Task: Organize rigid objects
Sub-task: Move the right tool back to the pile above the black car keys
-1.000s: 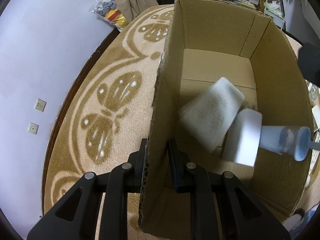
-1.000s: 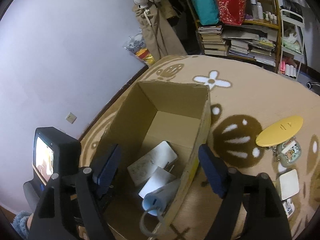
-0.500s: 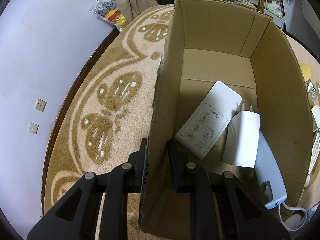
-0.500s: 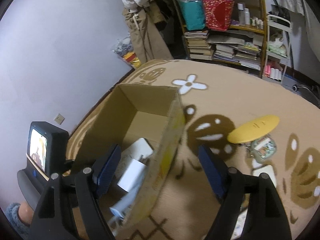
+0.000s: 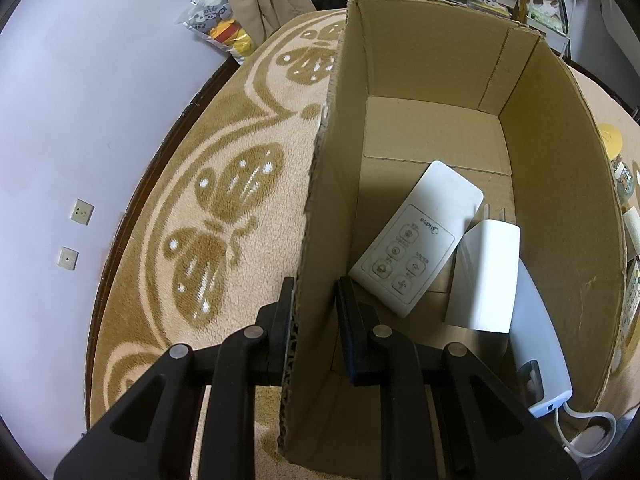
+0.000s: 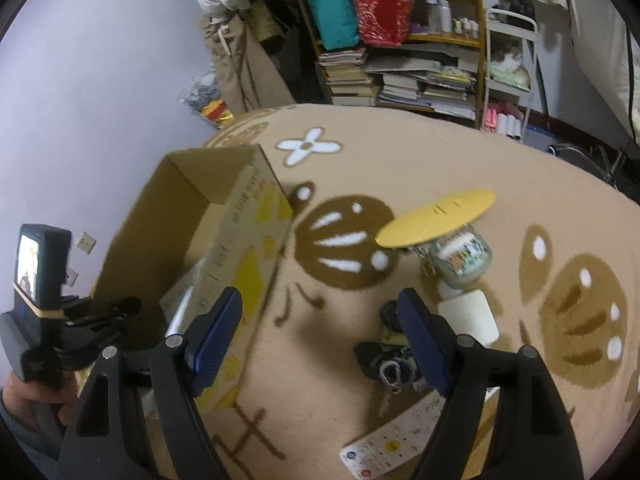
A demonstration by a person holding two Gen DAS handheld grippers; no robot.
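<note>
My left gripper [image 5: 316, 300] is shut on the left wall of an open cardboard box [image 5: 320, 184], one finger outside and one inside. Inside the box lie a white remote [image 5: 416, 240], a white plug adapter [image 5: 484, 276] and a pale blue device with a cord [image 5: 540, 364]. My right gripper [image 6: 320, 340] is open and empty above the carpet, right of the box [image 6: 248, 224]. Near it on the carpet lie a bunch of keys [image 6: 388, 360], a white square box [image 6: 470, 316], a glass jar [image 6: 460, 256], a yellow disc [image 6: 436, 216] and a white remote [image 6: 392, 444].
The box stands on a tan patterned carpet [image 5: 224, 208] beside a lilac wall [image 5: 80, 120] with sockets. A cluttered bookshelf [image 6: 400, 52] and a white cart [image 6: 508, 72] stand at the far side. A plush toy bag [image 5: 216, 16] lies by the wall.
The pale blue device dropped from the right gripper and settled in the box. The right gripper swung away to the right, over the loose items on the carpet. The left gripper kept its hold.
</note>
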